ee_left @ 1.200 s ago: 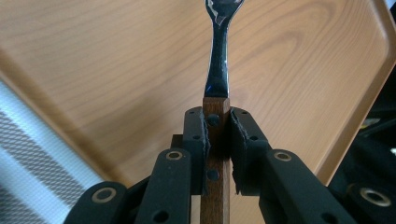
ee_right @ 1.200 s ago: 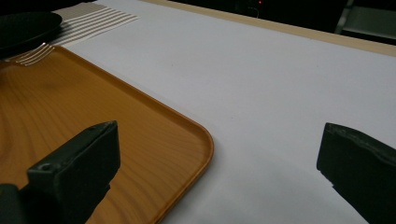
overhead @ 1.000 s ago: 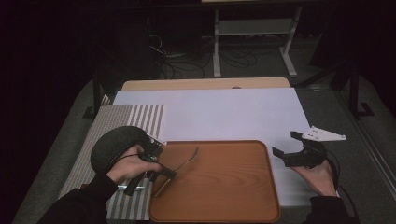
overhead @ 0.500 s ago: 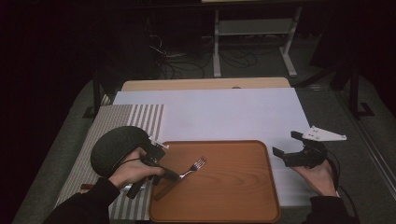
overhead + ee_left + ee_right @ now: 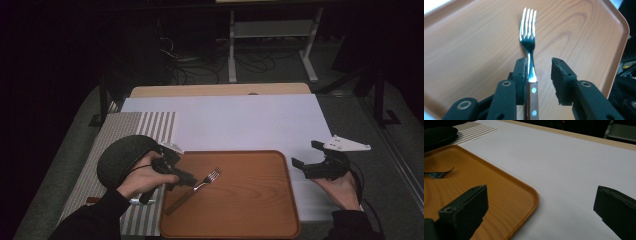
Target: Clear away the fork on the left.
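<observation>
A fork (image 5: 200, 187) with a brown riveted handle lies on the wooden tray (image 5: 250, 215), tines pointing toward the tray's middle. My left gripper (image 5: 186, 178) sits low over the tray's left edge. Its jaws have just been opening and the fork's neck (image 5: 530, 57) lies between them. The neck rests against one pad while the other pad (image 5: 560, 75) stands clear of it, so the left gripper (image 5: 539, 63) is open. My right gripper (image 5: 305, 154) rests on the white sheet to the right of the tray, jaws wide apart around nothing (image 5: 541, 195).
A dark round dish (image 5: 125, 157) sits on a striped placemat (image 5: 145, 125) left of the tray, behind my left hand. A white sheet (image 5: 240, 120) covers the table's middle and far side. Table legs and cables lie on the dark floor beyond.
The fork has come down from a tilted hold onto the tray and now lies flat. The left jaws have spread apart off it. The right gripper has not moved.
</observation>
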`<state>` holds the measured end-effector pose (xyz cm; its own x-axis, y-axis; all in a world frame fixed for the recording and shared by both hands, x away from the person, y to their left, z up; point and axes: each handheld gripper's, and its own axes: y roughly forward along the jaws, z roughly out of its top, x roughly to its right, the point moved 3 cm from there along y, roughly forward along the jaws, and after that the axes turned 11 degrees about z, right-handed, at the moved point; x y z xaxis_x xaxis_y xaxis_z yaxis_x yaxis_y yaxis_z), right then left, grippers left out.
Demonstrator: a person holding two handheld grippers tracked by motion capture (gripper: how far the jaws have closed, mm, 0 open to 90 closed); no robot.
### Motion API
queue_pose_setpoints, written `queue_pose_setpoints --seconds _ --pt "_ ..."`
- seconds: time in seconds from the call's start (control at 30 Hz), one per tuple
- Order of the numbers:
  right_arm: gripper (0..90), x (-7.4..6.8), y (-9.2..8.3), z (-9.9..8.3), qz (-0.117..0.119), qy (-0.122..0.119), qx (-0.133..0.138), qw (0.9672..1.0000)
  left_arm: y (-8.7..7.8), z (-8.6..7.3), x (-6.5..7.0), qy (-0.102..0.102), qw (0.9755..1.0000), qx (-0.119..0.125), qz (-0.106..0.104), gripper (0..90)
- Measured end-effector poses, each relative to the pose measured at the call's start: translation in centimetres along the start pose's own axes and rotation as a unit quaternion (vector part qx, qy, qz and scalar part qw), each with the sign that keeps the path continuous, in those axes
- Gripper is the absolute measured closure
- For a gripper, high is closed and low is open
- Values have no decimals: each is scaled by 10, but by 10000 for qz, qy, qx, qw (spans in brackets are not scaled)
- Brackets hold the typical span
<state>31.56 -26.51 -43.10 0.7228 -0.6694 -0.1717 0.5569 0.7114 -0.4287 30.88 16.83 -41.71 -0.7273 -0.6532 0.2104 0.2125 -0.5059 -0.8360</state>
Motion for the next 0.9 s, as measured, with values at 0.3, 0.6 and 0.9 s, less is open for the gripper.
queue_pose_setpoints --seconds 0.3,0.6,0.9 --pt "0 0 -1 0 -4 -6 21 10000 19 10 16 817 9963 -190 -181 879" --pt "0 0 -1 0 -3 -9 38 10000 42 9 26 1070 9915 -703 -242 895" --pt "0 0 -2 1 -5 -2 73 10000 46 3 15 1021 9919 -751 17 895"
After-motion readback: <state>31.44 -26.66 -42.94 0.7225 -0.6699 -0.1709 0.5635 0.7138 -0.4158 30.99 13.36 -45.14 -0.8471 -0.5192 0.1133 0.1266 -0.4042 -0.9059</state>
